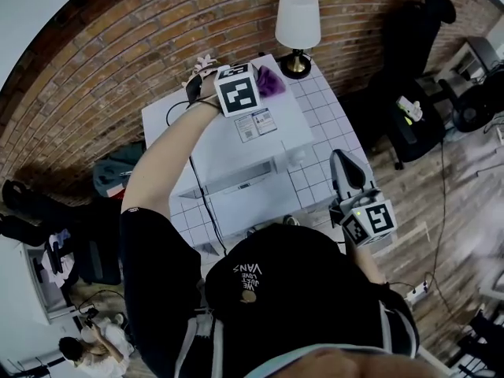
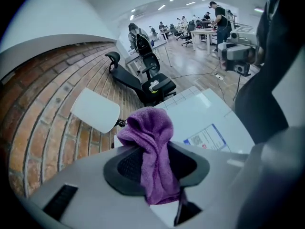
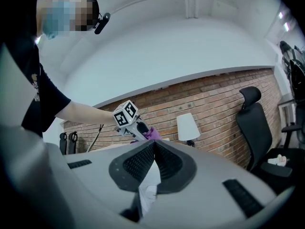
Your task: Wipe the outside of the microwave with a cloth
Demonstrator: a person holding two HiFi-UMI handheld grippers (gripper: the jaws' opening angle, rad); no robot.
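Note:
The white microwave (image 1: 224, 144) stands on a white tiled table (image 1: 324, 105) against a brick wall. My left gripper (image 1: 258, 83) reaches over the microwave's far top edge and is shut on a purple cloth (image 1: 271, 79). In the left gripper view the cloth (image 2: 151, 137) is bunched between the jaws of that gripper (image 2: 153, 168), above the microwave top (image 2: 219, 123) with its label. My right gripper (image 1: 344, 162) hangs at the table's right front, off the microwave. Its jaws (image 3: 153, 151) are shut with nothing in them, and it looks toward the left gripper (image 3: 127, 116) and cloth (image 3: 153, 133).
A table lamp (image 1: 298, 24) stands at the table's far right corner, close to the cloth. A black cable (image 1: 197, 181) runs down the microwave's left side. A black office chair (image 1: 413, 30) is to the right, and bags (image 1: 116, 173) lie on the floor at left.

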